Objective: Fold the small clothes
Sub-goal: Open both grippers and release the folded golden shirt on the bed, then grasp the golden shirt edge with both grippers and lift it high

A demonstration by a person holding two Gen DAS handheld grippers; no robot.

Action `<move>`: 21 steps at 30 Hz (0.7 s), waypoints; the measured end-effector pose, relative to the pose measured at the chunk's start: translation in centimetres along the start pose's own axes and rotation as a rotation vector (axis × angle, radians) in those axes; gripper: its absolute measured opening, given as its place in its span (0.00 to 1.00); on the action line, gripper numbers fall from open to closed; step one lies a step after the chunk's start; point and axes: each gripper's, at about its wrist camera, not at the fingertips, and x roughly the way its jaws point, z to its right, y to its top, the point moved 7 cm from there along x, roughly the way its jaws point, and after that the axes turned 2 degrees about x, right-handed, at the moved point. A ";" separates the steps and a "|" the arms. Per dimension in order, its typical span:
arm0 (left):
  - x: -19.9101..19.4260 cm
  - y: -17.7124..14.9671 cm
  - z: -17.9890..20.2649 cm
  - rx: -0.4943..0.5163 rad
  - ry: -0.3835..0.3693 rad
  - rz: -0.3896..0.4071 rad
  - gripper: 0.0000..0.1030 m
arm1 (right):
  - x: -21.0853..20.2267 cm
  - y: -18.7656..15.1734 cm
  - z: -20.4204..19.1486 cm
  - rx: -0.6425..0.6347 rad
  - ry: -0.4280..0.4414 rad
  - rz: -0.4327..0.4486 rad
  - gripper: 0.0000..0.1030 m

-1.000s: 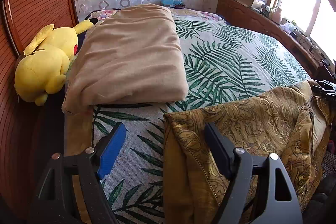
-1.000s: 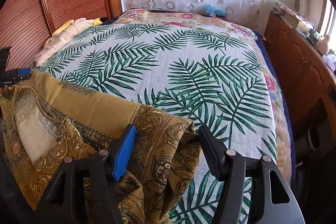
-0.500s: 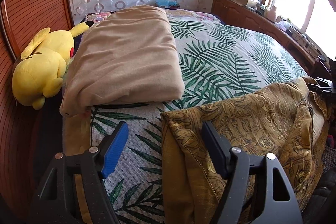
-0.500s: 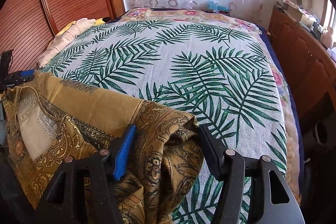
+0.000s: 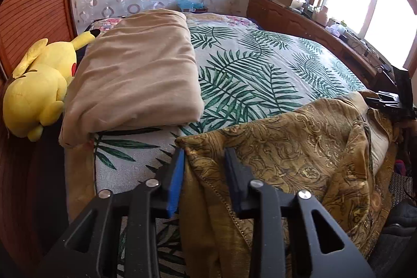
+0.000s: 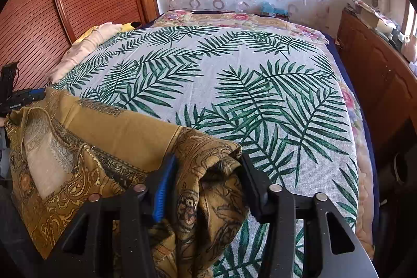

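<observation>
- A yellow plush toy lay off the left edge of the bed, against the wooden wall panel; it had no part in the job.
- A folded beige blanket sat along the bed's left edge, running from the far end toward the near one, well apart from the work.
- The left gripper had its jaws drawn narrow around the left corner of the brown paisley garment, near the near-left corner of the bed. The blue pad pressed the cloth's edge; whether the dark pad fully pinched it I could not tell for certain, but the fold stood between both.
- The garment stretched across the near edge of the bed and hung partly over it, with a pale lining panel showing in the right wrist view.
- The right gripper held a thick bunch of the same garment between its jaws, over the near edge toward the right, jaws only part-closed because of the bulk.
- By my reading, the step in hand was taking hold of two corners before spreading or folding.
- The next move likely called for lifting both corners together and drawing them apart, so the bunch at the right opened flat on the leaf-print cover before any fold.
</observation>
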 end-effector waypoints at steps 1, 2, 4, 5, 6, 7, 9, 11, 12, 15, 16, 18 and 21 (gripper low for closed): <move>-0.1 0.0 0.0 -0.003 0.002 -0.003 0.18 | -0.1 -0.2 -0.4 0.004 0.040 -0.004 0.21; -0.1 0.0 0.1 -0.005 0.004 -0.005 0.10 | -0.2 -0.4 -0.6 0.003 0.045 -0.002 0.20; -1.1 0.2 0.6 -0.007 -0.015 0.035 0.06 | -0.7 -0.7 -1.0 -0.013 0.043 0.008 0.15; -1.9 0.2 1.1 -0.001 -0.031 0.061 0.06 | -1.2 -0.8 -1.2 -0.008 0.049 0.020 0.15; -2.7 0.4 1.5 0.001 -0.028 0.083 0.06 | -1.7 -0.8 -1.3 -0.003 0.054 0.033 0.14; -3.5 0.6 1.8 -0.003 -0.027 0.103 0.06 | -2.5 -0.8 -1.4 0.004 0.060 0.051 0.14; -5.4 1.2 2.6 -0.006 -0.048 0.158 0.06 | -4.4 -0.6 -1.6 0.003 0.061 0.094 0.13; -7.6 2.0 3.4 -0.005 -0.071 0.213 0.06 | -6.3 -0.4 -2.1 -0.005 0.061 0.139 0.13; -8.6 2.4 3.8 0.001 -0.080 0.239 0.05 | -7.5 -0.2 -2.4 -0.010 0.059 0.164 0.13; -11.8 3.6 5.1 0.018 -0.104 0.318 0.05 | -10.8 0.2 -2.9 -0.026 0.051 0.231 0.13; -12.7 4.0 5.6 0.023 -0.114 0.339 0.05 | -12.0 0.3 -3.2 -0.031 0.053 0.251 0.13; -14.8 5.0 6.6 0.047 -0.146 0.389 0.05 | -14.0 0.7 -3.5 -0.026 0.053 0.270 0.12; -17.5 6.6 7.4 0.055 -0.212 0.456 0.05 | -17.5 1.3 -4.5 -0.050 0.043 0.287 0.12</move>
